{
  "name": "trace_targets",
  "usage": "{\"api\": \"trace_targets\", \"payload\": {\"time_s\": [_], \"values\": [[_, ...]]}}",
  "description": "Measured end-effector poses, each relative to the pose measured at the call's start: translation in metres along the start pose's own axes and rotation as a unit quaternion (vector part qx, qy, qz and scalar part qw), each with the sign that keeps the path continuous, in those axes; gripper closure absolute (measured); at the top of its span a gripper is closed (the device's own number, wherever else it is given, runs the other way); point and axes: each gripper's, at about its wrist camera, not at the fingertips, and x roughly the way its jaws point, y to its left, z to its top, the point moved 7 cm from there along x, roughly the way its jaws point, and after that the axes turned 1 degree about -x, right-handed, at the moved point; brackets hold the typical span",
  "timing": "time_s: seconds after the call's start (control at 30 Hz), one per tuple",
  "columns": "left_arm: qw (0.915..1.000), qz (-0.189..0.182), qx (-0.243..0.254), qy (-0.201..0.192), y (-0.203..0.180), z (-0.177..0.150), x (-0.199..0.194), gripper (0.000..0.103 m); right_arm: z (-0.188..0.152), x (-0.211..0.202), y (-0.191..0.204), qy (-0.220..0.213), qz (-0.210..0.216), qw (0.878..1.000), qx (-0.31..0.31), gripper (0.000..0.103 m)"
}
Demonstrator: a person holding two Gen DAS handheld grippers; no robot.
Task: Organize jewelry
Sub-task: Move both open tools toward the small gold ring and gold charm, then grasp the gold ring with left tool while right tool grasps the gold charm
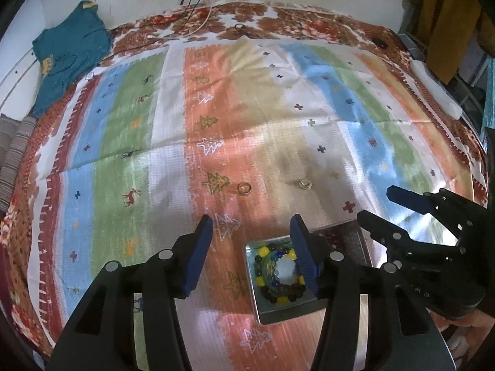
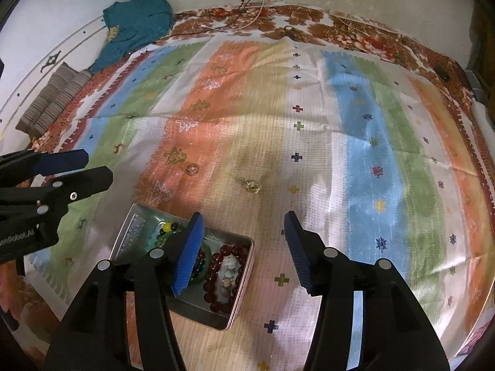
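A metal tin point(image 1: 256, 309) point(image 2: 123, 241) sits on the striped cloth and holds a multicoloured bead bracelet point(image 1: 263, 284) point(image 2: 168, 227) and a dark red bead bracelet point(image 2: 216, 266). Two small rings lie on the cloth beyond it: a plain ring point(image 1: 243, 189) point(image 2: 191, 169) and a gold ring point(image 1: 303, 183) point(image 2: 253, 185). My left gripper point(image 1: 252, 235) point(image 2: 89, 167) is open and empty above the tin's left side. My right gripper point(image 2: 243, 232) point(image 1: 374, 204) is open and empty just right of the tin.
A teal garment point(image 1: 71, 55) point(image 2: 136, 21) lies at the far left by the wall. Cables point(image 1: 191, 6) trail over the far edge. A striped cushion point(image 2: 52, 102) sits at the left. A white block point(image 1: 433, 86) lies at the right edge.
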Motion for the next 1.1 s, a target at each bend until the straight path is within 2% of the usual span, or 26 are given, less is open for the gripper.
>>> {"api": "trace_targets", "payload": {"time_s": [0.57, 1.1], "values": [[0.9987, 0.000, -0.015, 0.048, 0.008, 0.016, 0.049, 0.051, 0.008, 0.043, -0.005, 0.051, 0.014, 0.999, 0.008, 0.049], [0.9955, -0.010, -0.025, 0.091, 0.011, 0.025, 0.095, 0.051, 0.017, 0.080, -0.005, 0.081, 0.024, 0.996, 0.009, 0.049]]}}
